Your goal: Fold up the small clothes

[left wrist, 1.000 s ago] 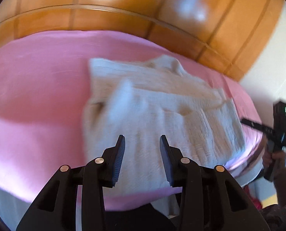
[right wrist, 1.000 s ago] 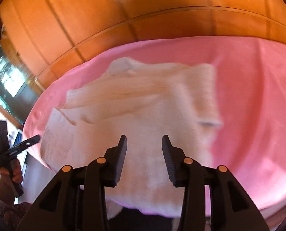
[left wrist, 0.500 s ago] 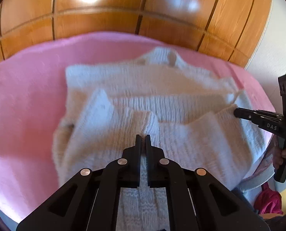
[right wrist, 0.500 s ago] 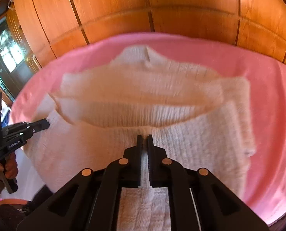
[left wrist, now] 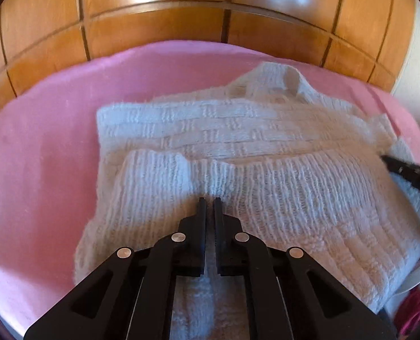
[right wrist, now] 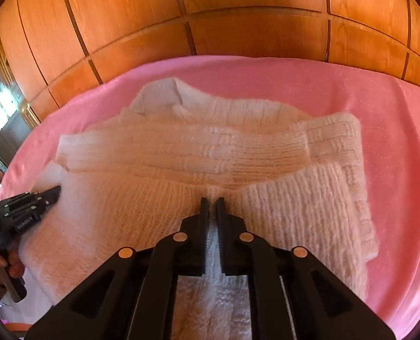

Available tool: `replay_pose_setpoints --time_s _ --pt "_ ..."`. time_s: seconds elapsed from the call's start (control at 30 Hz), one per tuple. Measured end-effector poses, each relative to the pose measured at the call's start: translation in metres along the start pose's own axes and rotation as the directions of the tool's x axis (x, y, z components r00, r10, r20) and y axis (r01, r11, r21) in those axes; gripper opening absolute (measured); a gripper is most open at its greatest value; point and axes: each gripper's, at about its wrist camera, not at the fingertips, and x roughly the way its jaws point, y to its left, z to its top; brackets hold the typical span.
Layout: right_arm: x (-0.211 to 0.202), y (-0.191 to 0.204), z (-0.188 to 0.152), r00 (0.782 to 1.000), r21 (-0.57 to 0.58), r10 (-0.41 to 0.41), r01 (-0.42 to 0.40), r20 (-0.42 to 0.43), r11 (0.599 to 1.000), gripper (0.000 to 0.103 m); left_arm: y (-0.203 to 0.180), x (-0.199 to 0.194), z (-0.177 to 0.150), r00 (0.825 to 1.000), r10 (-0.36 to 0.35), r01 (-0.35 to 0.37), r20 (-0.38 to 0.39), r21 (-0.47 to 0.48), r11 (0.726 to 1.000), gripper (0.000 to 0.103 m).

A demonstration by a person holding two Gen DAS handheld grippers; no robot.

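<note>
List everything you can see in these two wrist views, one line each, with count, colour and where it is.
knitted sweater: one, cream white, lying on the pink cover, its near hem lifted and carried toward the collar
pink cover: one, pink, spread under the sweater
wooden panelling: orange-brown, behind the far edge of the cover
pink object: one, bright pink, low at the right edge of the left wrist view; too little shows to name it
left hand-held gripper: one, black, closed on the sweater's hem
right hand-held gripper: one, black, closed on the sweater's hem
hand: one in view, at the left edge of the right wrist view, around the left gripper's handle
</note>
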Motion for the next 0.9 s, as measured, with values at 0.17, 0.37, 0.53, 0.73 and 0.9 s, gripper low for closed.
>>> replay_pose_setpoints --time_s 0.17,0.37,0.53,0.73,0.9 --pt "-0.028 -0.007 0.000 0.999 -0.021 0.039 -0.038 0.026 0.999 0.048 0.006 -0.023 0.005 1.000 -0.012 0.013 0.020 -0.010 1.000 0.030" --pt "-0.057 -0.032 -0.002 0.995 -0.023 -0.073 0.075 0.070 0.997 0.060 0.025 -0.052 0.000 0.995 0.058 -0.058 0.087 0.003 0.998 0.052" --pt "-0.044 -0.048 0.000 0.992 -0.023 -0.123 0.123 0.033 0.992 0.060 0.046 -0.050 -0.001 0.997 0.048 -0.047 0.063 -0.011 0.999 0.059" --pt "-0.027 -0.038 0.001 0.990 -0.093 -0.142 0.140 -0.005 0.986 0.012 0.059 -0.033 -0.008 0.999 -0.052 0.052 0.001 -0.023 0.998 0.040" --pt "-0.035 -0.034 0.000 0.986 -0.091 -0.169 0.170 0.015 0.981 0.007 0.055 -0.033 -0.009 0.998 -0.061 0.061 0.033 0.010 0.998 0.006"
